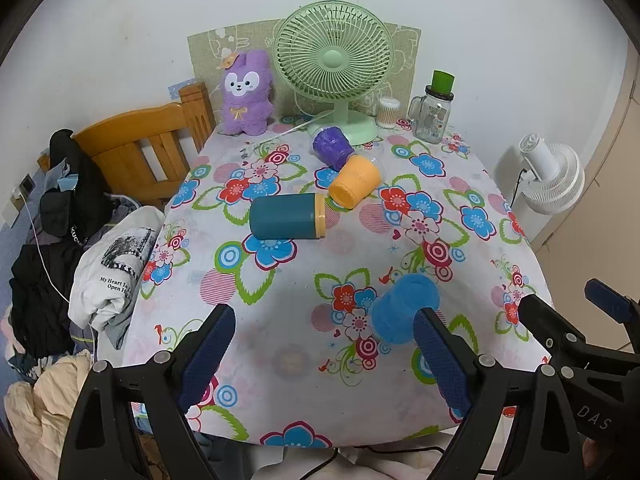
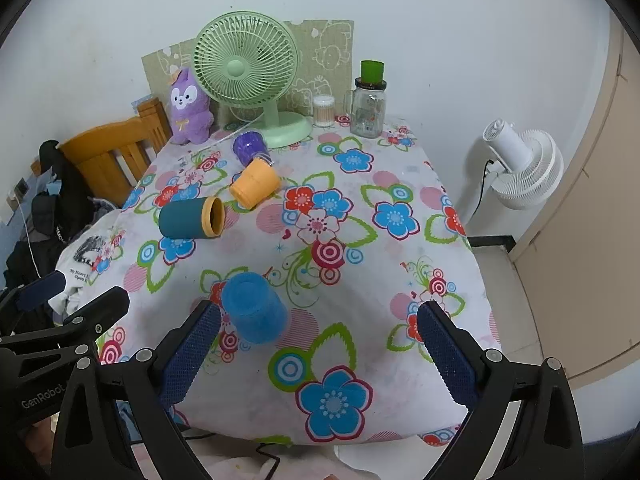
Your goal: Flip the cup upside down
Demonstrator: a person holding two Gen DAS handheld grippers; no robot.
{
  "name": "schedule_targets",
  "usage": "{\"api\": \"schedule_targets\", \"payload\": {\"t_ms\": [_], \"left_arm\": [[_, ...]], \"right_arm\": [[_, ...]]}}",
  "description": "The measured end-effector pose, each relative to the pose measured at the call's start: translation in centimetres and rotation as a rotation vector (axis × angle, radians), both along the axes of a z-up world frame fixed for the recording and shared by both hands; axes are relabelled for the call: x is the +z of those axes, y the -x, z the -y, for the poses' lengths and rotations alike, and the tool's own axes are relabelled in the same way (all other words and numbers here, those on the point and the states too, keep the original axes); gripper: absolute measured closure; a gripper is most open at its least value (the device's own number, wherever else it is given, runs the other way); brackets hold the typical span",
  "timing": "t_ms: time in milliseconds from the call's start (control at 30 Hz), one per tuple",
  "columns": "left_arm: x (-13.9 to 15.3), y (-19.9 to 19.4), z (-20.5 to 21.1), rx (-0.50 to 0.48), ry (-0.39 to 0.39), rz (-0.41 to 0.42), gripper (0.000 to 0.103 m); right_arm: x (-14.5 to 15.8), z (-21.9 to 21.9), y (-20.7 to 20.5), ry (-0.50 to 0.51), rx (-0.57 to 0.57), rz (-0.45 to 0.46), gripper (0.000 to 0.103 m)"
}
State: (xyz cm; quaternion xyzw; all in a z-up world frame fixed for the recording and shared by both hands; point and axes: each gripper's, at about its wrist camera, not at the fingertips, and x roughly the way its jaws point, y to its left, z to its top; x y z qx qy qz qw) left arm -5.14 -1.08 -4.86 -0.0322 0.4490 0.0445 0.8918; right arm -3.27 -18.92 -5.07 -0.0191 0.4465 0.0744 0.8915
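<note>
A light blue cup [image 1: 404,307] [image 2: 255,307] stands upside down, base up, on the flowered tablecloth [image 1: 304,344] near the front. A teal cup with an orange rim [image 1: 286,216] [image 2: 191,217], an orange cup [image 1: 355,182] [image 2: 255,183] and a purple cup [image 1: 333,147] [image 2: 250,145] lie on their sides farther back. My left gripper [image 1: 324,332] is open and empty, the blue cup just beyond its right finger. My right gripper [image 2: 318,330] is open and empty, the blue cup just inside its left finger.
A green desk fan [image 1: 334,64], a purple plush toy [image 1: 245,94], a cotton swab box [image 1: 389,112] and a glass jar with a green cap [image 1: 434,114] stand at the table's back. A wooden chair [image 1: 140,148] with clothes stands left. A white floor fan [image 2: 520,168] stands right.
</note>
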Motion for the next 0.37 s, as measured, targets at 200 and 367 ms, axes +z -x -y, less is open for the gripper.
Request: {"api": "schedule_targets", "payload": {"t_ms": [200,367], "left_arm": [[-0.02,-0.01,-0.01,-0.001,0.0,0.0,0.011],[-0.15,-0.1,-0.07,-0.003,0.001,-0.002,0.011]], "right_arm": [[-0.15,0.04,0.06,0.003,-0.001,-0.001,0.003],[-0.18,0.03,0.11,0.004,-0.002,-0.002,0.003]]}}
